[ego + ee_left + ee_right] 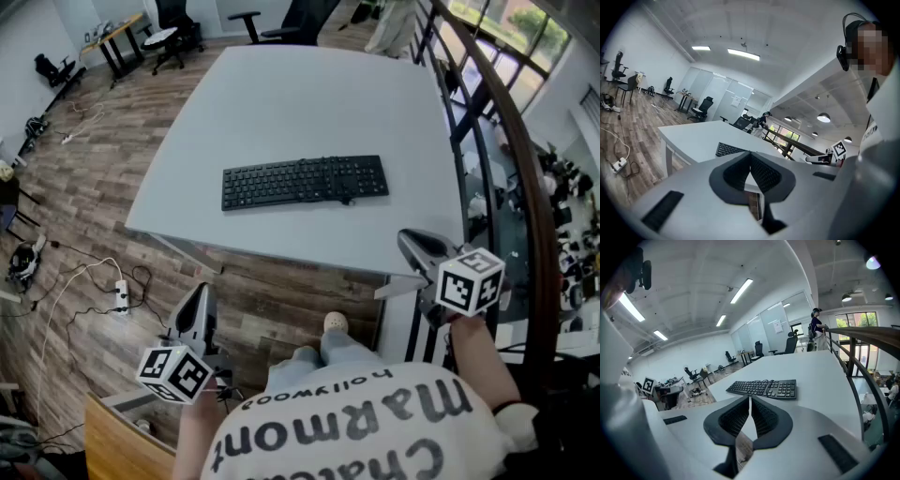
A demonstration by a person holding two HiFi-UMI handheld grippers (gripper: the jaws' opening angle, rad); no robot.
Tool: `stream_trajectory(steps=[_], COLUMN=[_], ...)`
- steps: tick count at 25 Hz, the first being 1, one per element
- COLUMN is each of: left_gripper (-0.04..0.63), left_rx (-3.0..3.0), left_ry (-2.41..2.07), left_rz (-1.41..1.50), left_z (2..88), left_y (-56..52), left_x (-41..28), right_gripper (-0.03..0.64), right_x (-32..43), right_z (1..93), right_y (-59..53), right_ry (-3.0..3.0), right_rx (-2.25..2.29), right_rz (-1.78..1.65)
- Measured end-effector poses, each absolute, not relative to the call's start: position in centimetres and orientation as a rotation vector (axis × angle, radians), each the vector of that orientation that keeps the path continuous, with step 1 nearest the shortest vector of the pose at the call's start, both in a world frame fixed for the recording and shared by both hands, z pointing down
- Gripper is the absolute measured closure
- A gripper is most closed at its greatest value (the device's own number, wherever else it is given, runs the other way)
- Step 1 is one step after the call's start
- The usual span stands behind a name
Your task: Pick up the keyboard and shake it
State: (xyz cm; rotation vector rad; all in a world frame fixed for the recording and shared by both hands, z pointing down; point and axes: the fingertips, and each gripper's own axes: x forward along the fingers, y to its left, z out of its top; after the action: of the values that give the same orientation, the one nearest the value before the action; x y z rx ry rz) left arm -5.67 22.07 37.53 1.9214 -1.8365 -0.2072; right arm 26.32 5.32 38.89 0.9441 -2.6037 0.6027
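the keyboard (pixel 305 181) lies flat on the table (pixel 281 94), near the front edge. its long side runs from 9 to 3 o'clock. both claws are clenched shut with nothing in them. from the left claw (pixel 200 296) the keyboard is up at 1 o'clock, well apart. from the right claw (pixel 406 237) it is at 10 o'clock, and this claw is nearer. i count 1 keyboard, 1 table and 2 claws.
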Motion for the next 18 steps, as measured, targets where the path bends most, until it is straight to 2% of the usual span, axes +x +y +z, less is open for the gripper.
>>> stream_trajectory(steps=[18], left_gripper=[0.592], left_rx=[1.996], left_ry=[-1.870], left_rz=[-0.281], left_z=[35.8], left_y=[23.6], left_x=[-6.4], right_gripper=[0.569], right_x=[24.4], right_z=[39.1], right_y=[7.8], right_ry=[-2.633], right_rx=[0.940], right_rz=[0.613])
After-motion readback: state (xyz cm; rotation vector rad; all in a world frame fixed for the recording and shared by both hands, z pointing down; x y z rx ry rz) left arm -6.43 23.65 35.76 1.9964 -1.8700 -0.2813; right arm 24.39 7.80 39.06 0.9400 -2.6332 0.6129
